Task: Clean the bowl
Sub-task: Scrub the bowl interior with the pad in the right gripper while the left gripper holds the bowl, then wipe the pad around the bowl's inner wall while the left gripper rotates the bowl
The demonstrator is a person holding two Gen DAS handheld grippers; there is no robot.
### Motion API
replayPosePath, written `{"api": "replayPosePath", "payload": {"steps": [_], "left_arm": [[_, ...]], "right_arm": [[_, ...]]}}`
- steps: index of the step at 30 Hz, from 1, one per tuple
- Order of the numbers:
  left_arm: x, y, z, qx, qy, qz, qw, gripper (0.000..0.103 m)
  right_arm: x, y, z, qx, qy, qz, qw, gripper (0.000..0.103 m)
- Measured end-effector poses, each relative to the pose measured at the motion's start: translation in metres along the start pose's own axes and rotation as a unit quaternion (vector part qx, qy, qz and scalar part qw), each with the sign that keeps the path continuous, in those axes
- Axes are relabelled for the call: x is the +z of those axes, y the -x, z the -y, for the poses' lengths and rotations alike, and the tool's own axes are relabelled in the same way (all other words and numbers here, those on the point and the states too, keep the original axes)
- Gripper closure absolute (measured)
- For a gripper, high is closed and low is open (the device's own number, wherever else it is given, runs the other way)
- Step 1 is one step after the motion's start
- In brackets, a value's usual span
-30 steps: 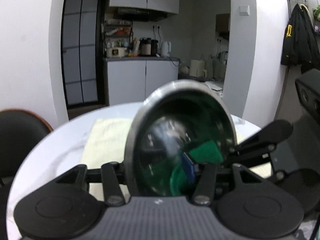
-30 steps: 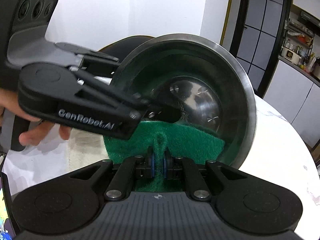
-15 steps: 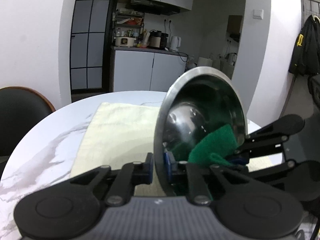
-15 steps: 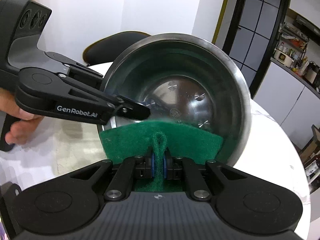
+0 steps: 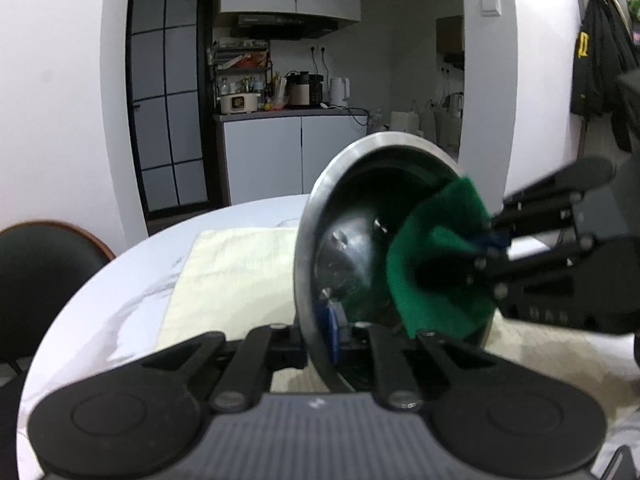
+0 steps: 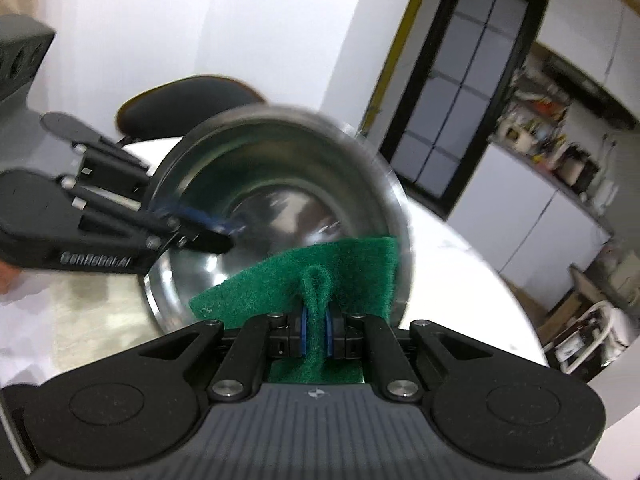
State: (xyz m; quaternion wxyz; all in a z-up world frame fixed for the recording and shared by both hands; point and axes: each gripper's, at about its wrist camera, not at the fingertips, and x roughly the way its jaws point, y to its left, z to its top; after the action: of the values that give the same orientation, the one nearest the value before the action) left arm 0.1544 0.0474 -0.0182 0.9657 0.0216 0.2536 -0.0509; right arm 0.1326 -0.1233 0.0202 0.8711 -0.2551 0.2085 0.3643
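A steel bowl [image 5: 352,248] is held up on edge above the table, its mouth turned to the right. My left gripper [image 5: 320,340] is shut on its lower rim, one blue pad inside the bowl and one outside. From the right wrist view the same left gripper [image 6: 176,232] clamps the bowl [image 6: 280,200] at its left rim. My right gripper [image 6: 316,332] is shut on a folded green scouring pad [image 6: 352,264], which lies against the bowl's inner wall near the right rim. The left wrist view shows the scouring pad [image 5: 436,264] and right gripper [image 5: 492,248] at the bowl's mouth.
A cream cloth [image 5: 232,276] lies on the round white marble table [image 6: 460,280] beneath the bowl. A black chair [image 5: 40,280] stands at the table's far left side. A hand's fingers [image 6: 6,276] show behind the left gripper. Kitchen cabinets lie beyond.
The left jaws went from wide open around the bowl to shut on its rim. The bowl turned more edge-on, and the right gripper rose with the pad from the lower wall toward the rim.
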Motion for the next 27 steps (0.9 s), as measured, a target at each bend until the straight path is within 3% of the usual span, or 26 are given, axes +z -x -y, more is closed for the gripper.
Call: {"api": "replayPosePath", "payload": {"steps": [6,12,27], "left_arm": [[-0.003,0.004,0.008,-0.005,-0.018,-0.002,0.9998,0.092],[-0.006,0.007,0.019,-0.012,-0.043,-0.004,0.999,0.091],[-0.01,0.01,0.035,-0.012,-0.079,0.004,0.9968,0.091]], "right_arm": [[0.011,-0.001,0.004,-0.023,0.001,0.036,0.999,0.094],[0.016,-0.004,0.008,-0.019,-0.009,0.058,0.998,0.094],[0.03,-0.01,0.0,0.067,-0.028,0.078,0.994,0.094]]}}
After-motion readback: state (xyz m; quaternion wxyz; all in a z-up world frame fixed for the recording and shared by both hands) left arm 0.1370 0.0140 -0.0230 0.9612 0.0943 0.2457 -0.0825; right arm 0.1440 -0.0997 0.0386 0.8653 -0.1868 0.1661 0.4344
